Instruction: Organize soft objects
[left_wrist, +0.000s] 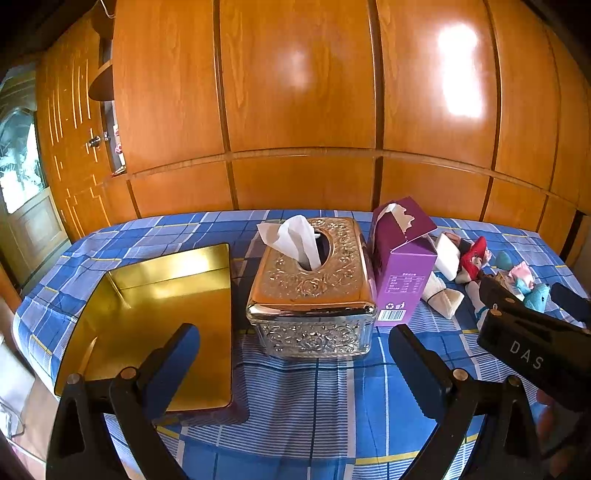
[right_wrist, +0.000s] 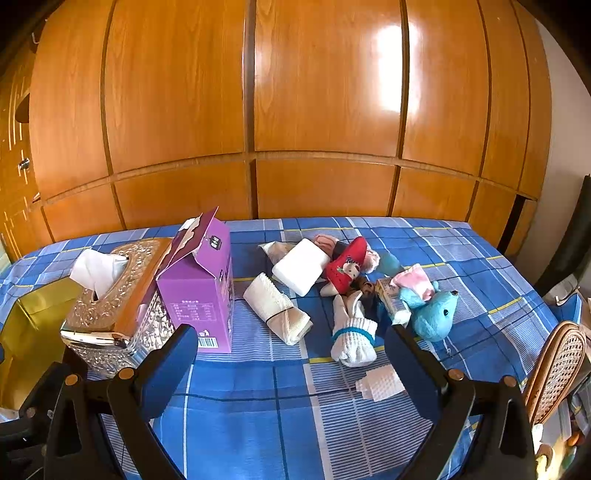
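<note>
A heap of soft things lies on the blue checked cloth (right_wrist: 258, 398): a rolled white cloth (right_wrist: 275, 308), a white sponge block (right_wrist: 301, 266), a red doll (right_wrist: 345, 269), a white sock with a blue band (right_wrist: 352, 338), a blue plush toy (right_wrist: 434, 312) and a small white pad (right_wrist: 380, 382). My right gripper (right_wrist: 291, 363) is open above the cloth in front of the heap, holding nothing. In the left wrist view my left gripper (left_wrist: 293, 363) is open and empty, in front of the ornate tissue box (left_wrist: 314, 284) and the gold tray (left_wrist: 162, 325). The red doll (left_wrist: 474, 258) shows at right.
A purple carton (right_wrist: 201, 288) stands between the tissue box (right_wrist: 118, 302) and the heap. A wooden wardrobe wall (right_wrist: 295, 110) backs the table. A wicker chair back (right_wrist: 554, 369) is at the right edge. The right gripper's black body (left_wrist: 535, 339) crosses the left wrist view.
</note>
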